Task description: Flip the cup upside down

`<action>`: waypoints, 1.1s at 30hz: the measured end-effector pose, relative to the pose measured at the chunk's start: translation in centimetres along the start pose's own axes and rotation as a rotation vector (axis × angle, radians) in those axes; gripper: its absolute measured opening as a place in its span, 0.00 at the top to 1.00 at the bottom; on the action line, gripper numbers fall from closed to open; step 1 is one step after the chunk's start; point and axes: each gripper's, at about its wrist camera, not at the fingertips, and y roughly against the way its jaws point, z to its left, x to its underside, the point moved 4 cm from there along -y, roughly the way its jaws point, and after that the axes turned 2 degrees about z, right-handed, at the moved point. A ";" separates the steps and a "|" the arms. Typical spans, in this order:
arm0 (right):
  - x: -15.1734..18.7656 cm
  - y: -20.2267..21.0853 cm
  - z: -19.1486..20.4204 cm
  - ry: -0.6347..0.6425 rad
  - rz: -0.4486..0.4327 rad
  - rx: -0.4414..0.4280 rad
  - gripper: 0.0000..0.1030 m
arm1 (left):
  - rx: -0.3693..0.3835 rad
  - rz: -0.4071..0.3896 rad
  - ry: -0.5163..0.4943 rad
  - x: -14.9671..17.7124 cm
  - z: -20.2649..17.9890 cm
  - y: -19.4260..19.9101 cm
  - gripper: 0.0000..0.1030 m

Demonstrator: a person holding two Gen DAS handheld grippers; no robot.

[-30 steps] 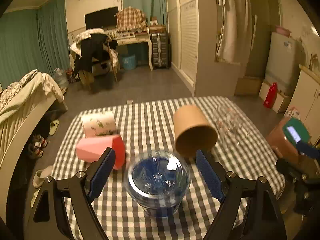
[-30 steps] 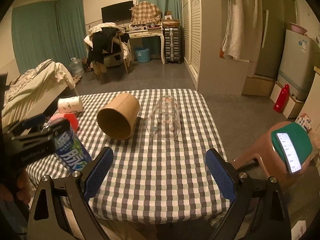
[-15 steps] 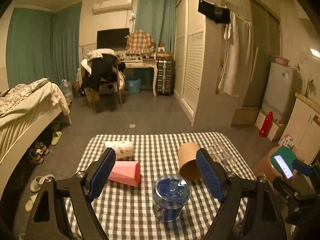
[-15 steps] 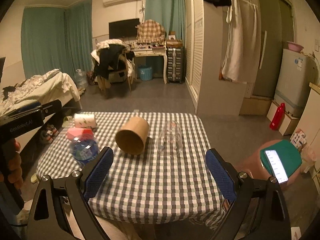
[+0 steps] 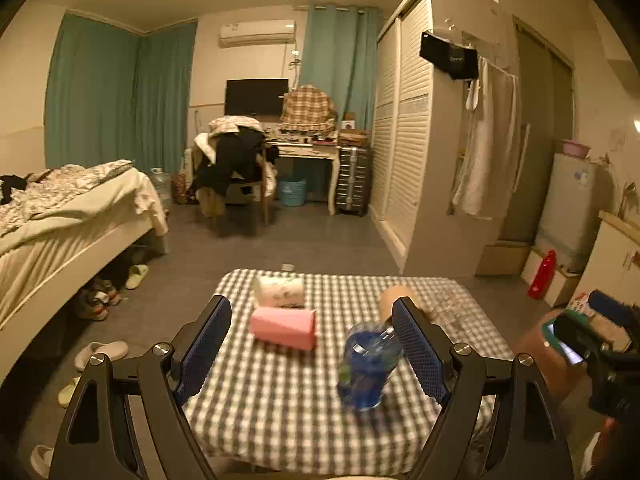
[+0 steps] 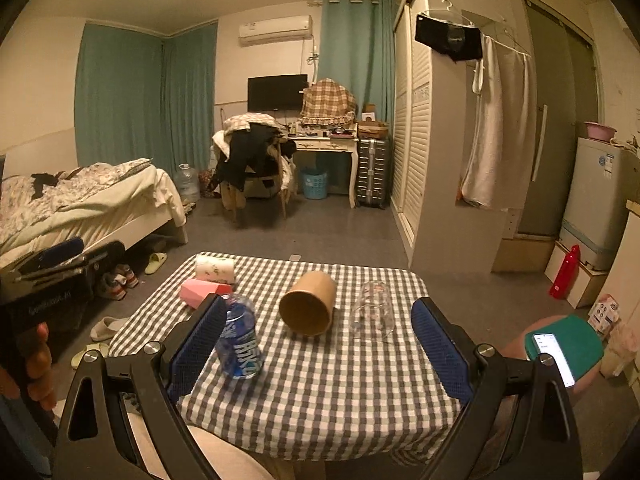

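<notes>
Blue plastic marks the one cup (image 5: 370,364) standing on its end on the checked table (image 6: 328,392), near the 7 o'clock corner in the right wrist view, its lettering reading upside down, which suggests it already sits mouth-down, though blur keeps me from being sure. The other four lie on their sides: the brown paper cup (image 6: 308,304) near the middle, long axis running from 1 o'clock to 7 o'clock with its open mouth towards 7; the clear glass (image 6: 372,310) just beside it at 3 o'clock, long axis running roughly 12 to 6, which end is open I cannot tell; the pink cup (image 5: 285,327) at 10 o'clock, long axis across the table; and the white printed cup (image 5: 279,291) beyond it at 11 o'clock, also lying crosswise. The left gripper (image 5: 316,346) is spread wide with nothing between its pads, held back from the near edge; the right gripper (image 6: 316,346) is likewise wide apart and empty, well short of the cups. I judge this a pause between cups, with one apparently turned and the rest waiting. The next move would call for picking a lying cup, approaching across its long axis, closing on its wall, lifting, and rotating it until the mouth faces down.
</notes>
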 end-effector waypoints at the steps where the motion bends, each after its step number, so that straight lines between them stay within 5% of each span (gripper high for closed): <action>1: 0.3 -0.1 0.4 0.000 0.004 -0.008 0.09 | -0.015 0.005 0.002 0.6 0.3 -0.1 0.17; 9: 4.3 -2.7 3.1 0.028 0.044 -0.049 0.09 | -0.091 0.047 -0.008 5.3 2.0 -2.3 0.17; 15: 7.1 -6.1 3.2 -0.006 0.118 -0.063 0.09 | -0.078 0.091 -0.022 7.8 1.5 -4.1 0.17; 30: 8.8 -9.6 1.8 -0.044 0.175 -0.037 0.09 | -0.078 0.118 -0.036 9.4 0.9 -5.7 0.17; 33: 8.9 -9.9 2.0 -0.039 0.179 -0.035 0.09 | -0.081 0.112 -0.025 9.4 1.2 -5.7 0.06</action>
